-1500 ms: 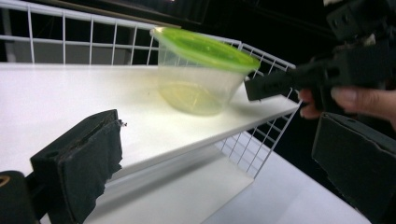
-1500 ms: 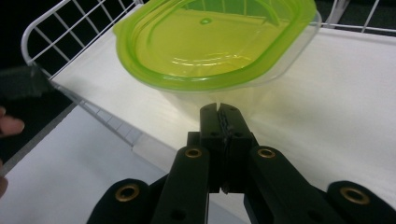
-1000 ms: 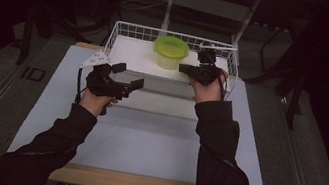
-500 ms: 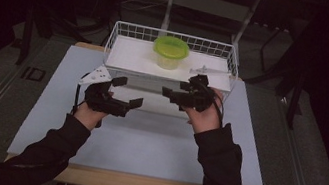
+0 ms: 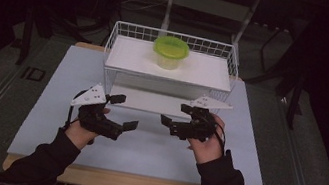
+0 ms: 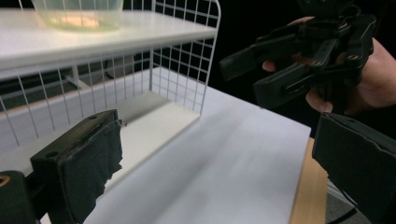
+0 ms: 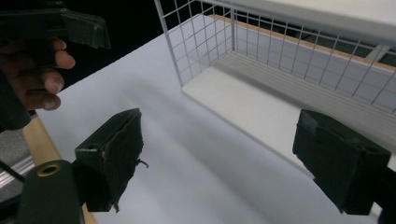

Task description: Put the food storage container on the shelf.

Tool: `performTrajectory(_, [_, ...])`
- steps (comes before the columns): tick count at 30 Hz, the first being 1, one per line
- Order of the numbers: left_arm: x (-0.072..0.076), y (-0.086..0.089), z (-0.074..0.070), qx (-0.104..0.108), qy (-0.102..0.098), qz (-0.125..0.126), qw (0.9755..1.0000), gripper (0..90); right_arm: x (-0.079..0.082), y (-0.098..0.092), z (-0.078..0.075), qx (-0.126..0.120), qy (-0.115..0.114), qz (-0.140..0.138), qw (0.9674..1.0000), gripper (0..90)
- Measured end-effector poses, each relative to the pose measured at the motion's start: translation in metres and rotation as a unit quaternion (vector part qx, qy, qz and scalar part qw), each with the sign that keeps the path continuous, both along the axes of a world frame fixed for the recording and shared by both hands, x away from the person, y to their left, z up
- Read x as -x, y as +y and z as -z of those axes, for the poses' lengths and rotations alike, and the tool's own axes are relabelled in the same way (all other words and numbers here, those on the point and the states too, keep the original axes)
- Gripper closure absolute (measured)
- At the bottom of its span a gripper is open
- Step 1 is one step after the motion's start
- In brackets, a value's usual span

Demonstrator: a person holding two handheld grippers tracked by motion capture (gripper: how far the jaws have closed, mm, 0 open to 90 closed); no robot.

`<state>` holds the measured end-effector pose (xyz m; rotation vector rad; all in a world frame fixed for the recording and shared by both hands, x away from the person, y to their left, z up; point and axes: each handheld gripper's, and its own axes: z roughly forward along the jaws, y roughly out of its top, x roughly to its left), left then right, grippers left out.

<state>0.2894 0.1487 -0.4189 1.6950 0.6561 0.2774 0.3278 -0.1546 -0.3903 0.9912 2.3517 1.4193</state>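
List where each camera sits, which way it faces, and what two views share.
High view: above the table's near side, facing forward and down; forearms, left gripper, right gripper.
Left gripper view: between its own fingers, toward the wire rack.
Right gripper view: across the white table.
Shared: both gripper views show the rack.

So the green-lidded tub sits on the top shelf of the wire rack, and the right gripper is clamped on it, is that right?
Not quite. The green-lidded tub does sit on the wire rack's top shelf, but the right gripper is apart from it: it hangs over the table with open, empty jaws, as the high view shows.
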Motion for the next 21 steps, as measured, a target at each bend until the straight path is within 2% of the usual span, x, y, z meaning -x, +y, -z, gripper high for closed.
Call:
performTrajectory(4, [0.005,0.006,0.011,-0.015,0.004,-0.001,0.9999,2.3,0.009,-0.009,0.011,-0.007,0.002,-0.002,1.0,15.9])
performTrajectory(7, [0.008,0.011,0.019,-0.017,0.014,-0.003,0.9998,2.3,0.015,-0.014,0.02,0.001,-0.01,0.001,0.9999,15.9])
performTrajectory(8, [0.009,0.012,0.022,-0.018,0.017,-0.002,0.9997,2.3,0.018,-0.017,0.024,-0.005,-0.012,0.0,0.9999,15.9])
performTrajectory(11, [0.013,0.016,0.029,-0.032,0.022,-0.002,0.9992,2.3,0.025,-0.023,0.033,0.002,-0.018,0.005,0.9998,15.9])
performTrajectory(15, [0.018,0.021,0.038,-0.046,0.03,-0.008,0.9985,2.3,0.033,-0.031,0.046,0.0,-0.017,0.006,0.9998,15.9])
performTrajectory(19, [0.024,0.026,0.049,-0.046,0.049,-0.01,0.9977,2.3,0.041,-0.038,0.058,0.008,-0.009,0.007,0.9999,15.8])
performTrajectory(21, [0.027,0.028,0.054,-0.054,0.049,-0.012,0.9973,2.3,0.044,-0.041,0.062,0.015,-0.008,0.008,0.9998,15.9])
